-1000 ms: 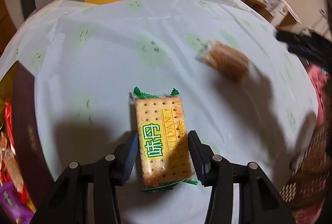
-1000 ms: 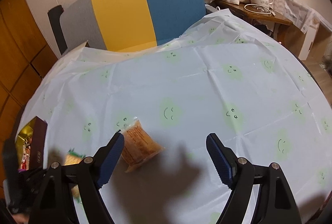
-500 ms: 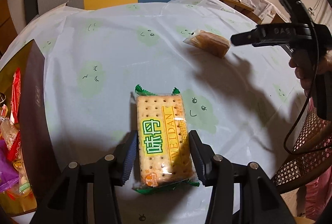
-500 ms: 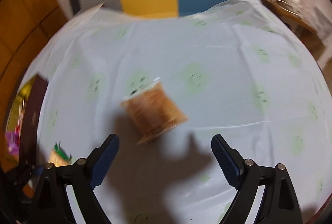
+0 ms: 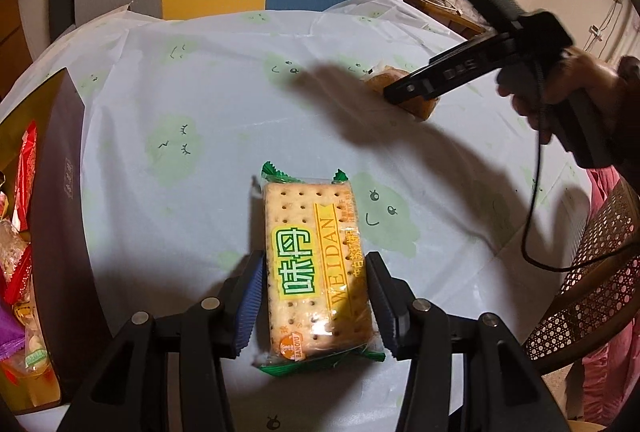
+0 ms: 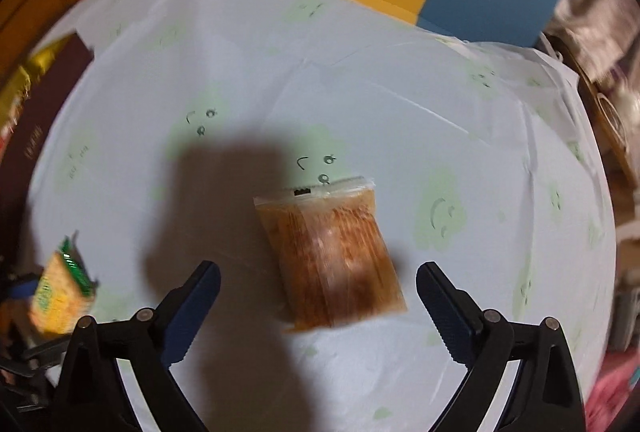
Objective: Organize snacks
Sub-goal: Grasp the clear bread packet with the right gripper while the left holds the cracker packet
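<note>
At the far left of the left wrist view, the snack box (image 5: 60, 216) stands open on the desk (image 5: 208, 120), off to the left of the left hand-held gripper (image 5: 316, 306) and already holding several wrapped snacks. That box is the likely home for whatever gets picked up.

The left hand-held gripper is clenched on the cracker packet (image 5: 314, 264), both pads pressed against the packet's long sides near its near end. The packet's long axis runs straight ahead along the fingers, with most of its length sticking out past the fingertips. Whether it is lifted clear of the desk or resting on it I cannot tell.

Further right, the right hand-held gripper (image 6: 318, 306) is released, its jaws spread wide. The brown snack pouch (image 6: 332, 256) lies flat on the desk directly ahead of it, between the two fingers and touching neither. The pouch's long axis points roughly forward, tilted a little so that its near end leans toward the right finger (image 6: 444, 312). The coming move turns on this: the jaws already straddle the pouch across its short width, so closing should catch its long edges. The right hand is plainly the nearer one; the left is occupied and well apart.
</note>
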{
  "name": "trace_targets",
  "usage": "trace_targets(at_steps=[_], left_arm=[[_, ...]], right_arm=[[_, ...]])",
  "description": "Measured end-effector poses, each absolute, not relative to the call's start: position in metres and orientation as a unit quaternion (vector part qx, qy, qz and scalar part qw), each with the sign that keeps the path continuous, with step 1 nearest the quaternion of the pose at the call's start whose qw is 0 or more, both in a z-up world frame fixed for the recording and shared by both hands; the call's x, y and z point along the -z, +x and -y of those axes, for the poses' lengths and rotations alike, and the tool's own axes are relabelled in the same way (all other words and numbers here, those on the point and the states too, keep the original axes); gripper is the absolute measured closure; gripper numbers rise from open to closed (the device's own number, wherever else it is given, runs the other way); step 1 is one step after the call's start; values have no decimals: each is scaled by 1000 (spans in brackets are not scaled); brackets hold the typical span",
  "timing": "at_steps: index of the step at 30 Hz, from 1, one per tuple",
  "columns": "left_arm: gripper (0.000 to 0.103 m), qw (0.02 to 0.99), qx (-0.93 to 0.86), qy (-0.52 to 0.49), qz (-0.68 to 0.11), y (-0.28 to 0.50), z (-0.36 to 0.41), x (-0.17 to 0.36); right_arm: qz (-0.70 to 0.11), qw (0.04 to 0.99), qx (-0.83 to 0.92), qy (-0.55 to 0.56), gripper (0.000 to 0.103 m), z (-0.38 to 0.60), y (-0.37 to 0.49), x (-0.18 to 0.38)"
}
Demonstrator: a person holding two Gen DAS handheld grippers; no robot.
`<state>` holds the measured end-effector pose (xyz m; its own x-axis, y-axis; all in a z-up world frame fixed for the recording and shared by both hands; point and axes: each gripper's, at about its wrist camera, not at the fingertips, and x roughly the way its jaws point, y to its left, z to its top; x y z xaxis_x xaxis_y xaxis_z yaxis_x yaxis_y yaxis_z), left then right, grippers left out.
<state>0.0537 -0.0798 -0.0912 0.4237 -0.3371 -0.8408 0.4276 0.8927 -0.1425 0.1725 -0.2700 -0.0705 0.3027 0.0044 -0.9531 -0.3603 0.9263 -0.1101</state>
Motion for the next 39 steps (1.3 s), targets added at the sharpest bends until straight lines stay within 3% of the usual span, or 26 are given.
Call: trace_targets(at_steps=[3,4,6,7,16,39], left_arm=[[52,845,224,52,-483,52,82,92],[52,846,223,53,-482,51,82,92],[52,847,221,53,-480,51,82,92],[52,848,221,53,-479,51,82,92],[52,857,211,77,-464,45,89,94],[54,858,201,89,-465,47,91,89]], right_arm=[[-576,796,-103,-153,4,272,177,79],[-577,797,-100,-147,12,273,177,81],[-578,800,-97,-129,39,274,174,81],[-579,800,-99,-121,43,272,170,78],[-563,808,-143,-103,41,235,93,79],[-545,817,-152,-115,41,240,85,87]])
